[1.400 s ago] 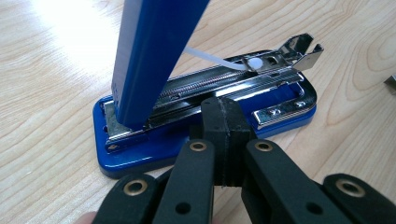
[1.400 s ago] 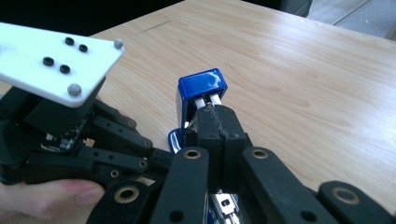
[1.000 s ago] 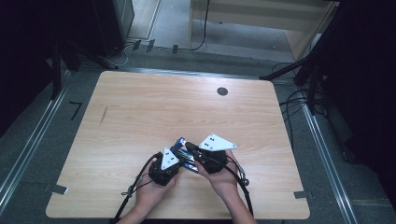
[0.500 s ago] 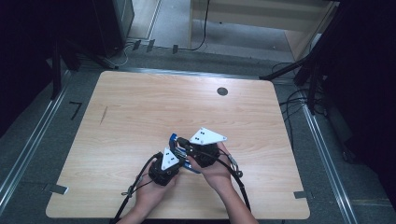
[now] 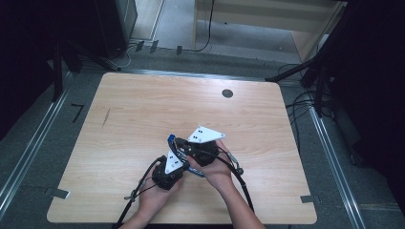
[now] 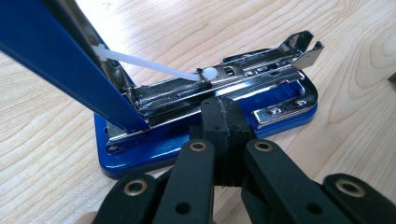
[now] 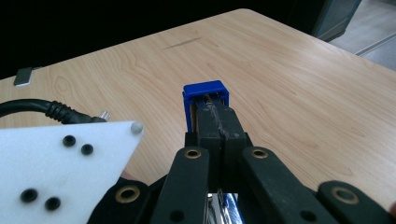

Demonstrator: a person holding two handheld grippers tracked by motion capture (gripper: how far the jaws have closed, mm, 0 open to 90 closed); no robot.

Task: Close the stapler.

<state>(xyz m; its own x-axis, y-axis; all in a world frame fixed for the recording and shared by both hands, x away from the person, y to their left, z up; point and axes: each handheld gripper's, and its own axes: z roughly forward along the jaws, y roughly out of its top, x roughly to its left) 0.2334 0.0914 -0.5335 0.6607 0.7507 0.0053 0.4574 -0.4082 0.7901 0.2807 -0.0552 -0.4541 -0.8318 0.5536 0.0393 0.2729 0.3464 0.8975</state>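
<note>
Stapler point(image 6: 205, 126) lies open on your desk point(image 5: 143, 109), just ahead of your left gripper point(image 6: 223, 140), jaws together at its base. Your right gripper point(image 7: 219, 123) clamps its raised blue top.

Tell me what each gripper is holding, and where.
Blue stapler: right gripper is shut on its raised lid's front end; left gripper pins the base, jaws closed.

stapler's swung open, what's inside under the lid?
Under the raised blue lid of the stapler: a chrome staple channel with a white plastic pusher rod running back to the hinge. Whether staples are loaded cannot be told; the left gripper covers the near side.
</note>
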